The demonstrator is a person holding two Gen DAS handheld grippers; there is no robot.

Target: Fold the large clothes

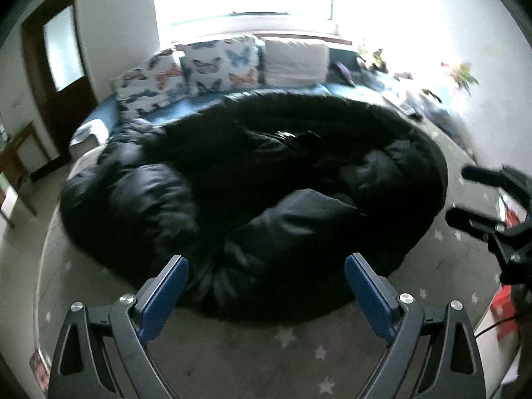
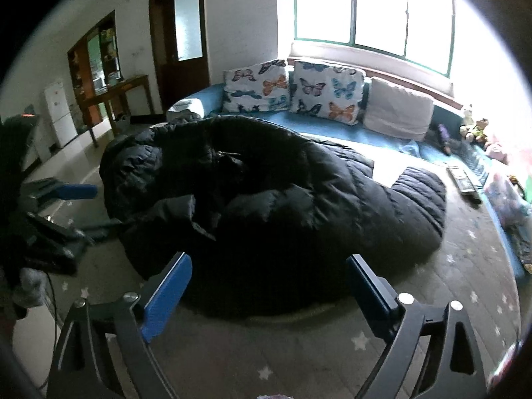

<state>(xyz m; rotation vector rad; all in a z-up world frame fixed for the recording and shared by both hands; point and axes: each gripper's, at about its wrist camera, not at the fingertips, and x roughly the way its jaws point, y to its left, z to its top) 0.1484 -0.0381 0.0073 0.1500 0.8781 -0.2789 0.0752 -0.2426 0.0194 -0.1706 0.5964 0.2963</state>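
Blue-padded fingers of the left hand-held gripper [image 1: 266, 296] fill the bottom of its own view, spread wide with nothing between them, above a grey bedspread [image 1: 232, 359] printed with pale stars. Just beyond them lies the black puffer coat [image 1: 252, 179] — bulky, quilted, bunched into a rounded heap in the middle of the bed, one sleeve curled across its front. At the right edge of that view the right hand-held gripper [image 1: 465, 196] comes in from the side, clear of the coat.

From the right wrist, the right hand-held gripper [image 2: 269, 296] likewise stands wide and empty, its tips short of the coat's near edge. The coat [image 2: 299, 199] spreads from the left side of the bed towards the right, its hem end lying flat on the bedspread. Behind it, two butterfly cushions [image 2: 256, 86] and a plain white pillow [image 2: 397, 109] lean under the window [image 2: 372, 10] — no readable writing or label shows anywhere.
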